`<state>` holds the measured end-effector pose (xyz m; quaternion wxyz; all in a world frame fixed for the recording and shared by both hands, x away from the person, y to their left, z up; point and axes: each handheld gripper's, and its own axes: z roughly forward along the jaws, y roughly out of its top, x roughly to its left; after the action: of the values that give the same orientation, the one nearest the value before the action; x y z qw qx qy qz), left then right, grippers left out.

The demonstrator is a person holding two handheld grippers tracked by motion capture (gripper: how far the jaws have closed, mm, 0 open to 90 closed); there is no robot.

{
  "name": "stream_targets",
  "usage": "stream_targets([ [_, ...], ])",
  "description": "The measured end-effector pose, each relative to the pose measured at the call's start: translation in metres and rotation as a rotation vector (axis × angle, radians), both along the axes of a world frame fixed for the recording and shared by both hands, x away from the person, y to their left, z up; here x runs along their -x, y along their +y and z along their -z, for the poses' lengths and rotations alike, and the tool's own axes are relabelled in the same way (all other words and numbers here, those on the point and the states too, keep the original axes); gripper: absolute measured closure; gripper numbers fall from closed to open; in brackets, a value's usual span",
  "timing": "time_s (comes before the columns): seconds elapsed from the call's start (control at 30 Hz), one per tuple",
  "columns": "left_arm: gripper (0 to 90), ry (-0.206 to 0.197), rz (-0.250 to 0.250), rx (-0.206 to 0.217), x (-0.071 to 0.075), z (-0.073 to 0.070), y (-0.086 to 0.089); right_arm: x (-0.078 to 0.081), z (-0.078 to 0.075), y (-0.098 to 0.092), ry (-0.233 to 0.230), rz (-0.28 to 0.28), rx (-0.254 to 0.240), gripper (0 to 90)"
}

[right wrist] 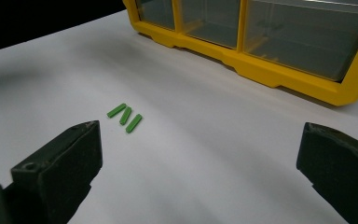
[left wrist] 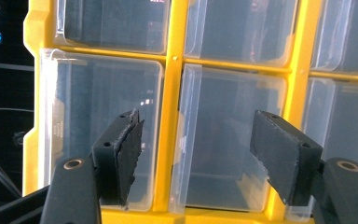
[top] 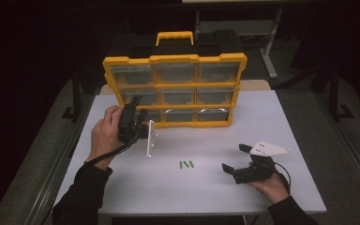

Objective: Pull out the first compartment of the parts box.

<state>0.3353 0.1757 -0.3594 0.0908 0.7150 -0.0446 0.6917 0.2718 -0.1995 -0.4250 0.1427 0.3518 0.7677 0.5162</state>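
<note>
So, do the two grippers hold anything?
Nothing is held. The left gripper stands open before the yellow organizer; the right gripper is open near the green sticks.

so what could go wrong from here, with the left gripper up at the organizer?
1. The left gripper has open jaws astride a yellow divider between two clear drawers; closing here could pinch the frame rather than a drawer.
2. The yellow organizer stands upright on the table; a push or pull on a lower drawer might tip or slide it.
3. The three green sticks lie loose before the open right gripper; a sweep could scatter them.
</note>
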Motion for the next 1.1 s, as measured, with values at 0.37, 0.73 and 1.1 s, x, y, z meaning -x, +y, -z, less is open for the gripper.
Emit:
stream_targets([
  [0.37, 37.7, -0.05, -0.023, 0.026, -0.002, -0.009, 0.002, -0.001, 0.001, 0.0, -0.002, -0.002, 0.004, 0.0],
  [0.73, 37.5, -0.107, -0.024, -0.006, -0.003, -0.019, 0.001, -0.001, 0.001, 0.0, 0.0, -0.001, 0.003, 0.0],
  [1.1, 37.4, -0.136, -0.038, -0.001, -0.007, -0.029, 0.001, 0.0, 0.001, -0.001, 0.002, 0.003, -0.001, 0.0],
])
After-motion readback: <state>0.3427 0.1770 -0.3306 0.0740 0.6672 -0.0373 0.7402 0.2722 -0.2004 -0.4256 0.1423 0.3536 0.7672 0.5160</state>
